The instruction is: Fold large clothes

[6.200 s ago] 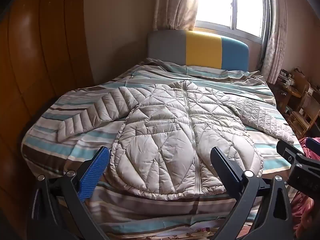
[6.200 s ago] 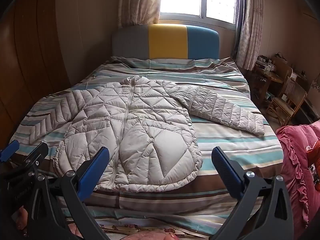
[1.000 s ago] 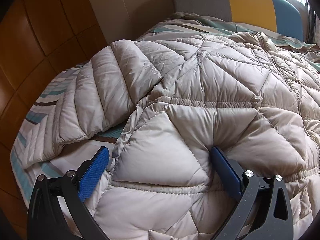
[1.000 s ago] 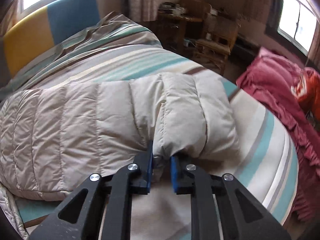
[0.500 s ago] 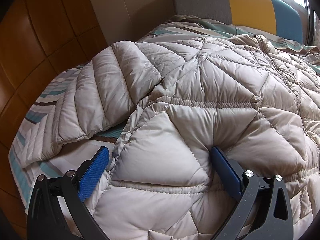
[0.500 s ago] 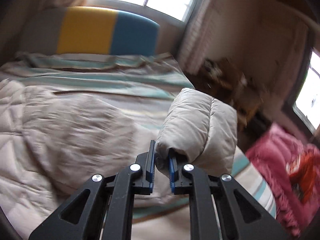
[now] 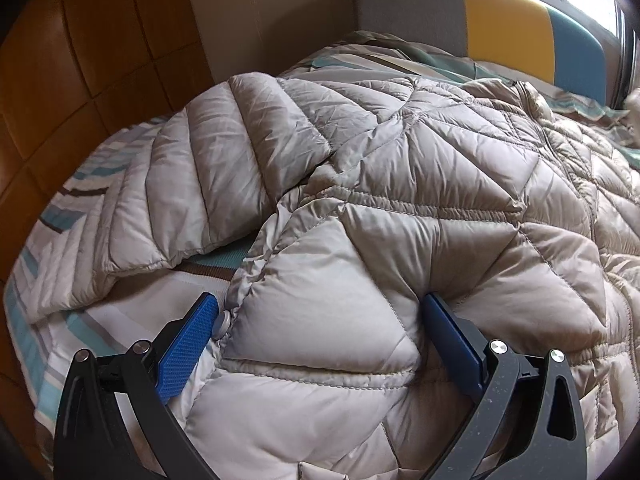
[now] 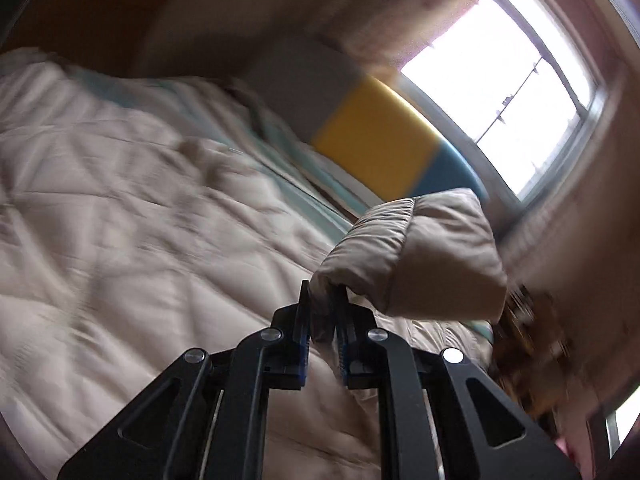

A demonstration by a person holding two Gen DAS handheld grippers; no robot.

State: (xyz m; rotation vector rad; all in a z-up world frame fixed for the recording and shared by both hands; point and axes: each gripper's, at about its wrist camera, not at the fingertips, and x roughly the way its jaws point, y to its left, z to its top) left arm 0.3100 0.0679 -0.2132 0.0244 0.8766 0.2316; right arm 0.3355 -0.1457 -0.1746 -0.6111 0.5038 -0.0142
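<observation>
A beige quilted puffer jacket (image 7: 400, 200) lies front up on the striped bed (image 7: 120, 320). Its left sleeve (image 7: 192, 184) stretches out toward the wooden wall. My left gripper (image 7: 320, 320) is open, its blue pads (image 7: 188, 344) pressed into the jacket's lower left panel, one each side of a puffed section. My right gripper (image 8: 322, 320) is shut on the cuff of the right sleeve (image 8: 420, 256) and holds it lifted above the jacket body (image 8: 140, 220). The right wrist view is blurred and tilted.
A grey, yellow and blue headboard (image 7: 500, 28) stands at the far end under a bright window (image 8: 500, 80). A wood-panelled wall (image 7: 80, 60) runs along the bed's left side. Blurred brown furniture (image 8: 528, 344) sits right of the bed.
My right gripper has lifted the sleeve cuff off the bed and swung it up and leftward over the jacket, the view tilting. The left gripper has barely moved.
</observation>
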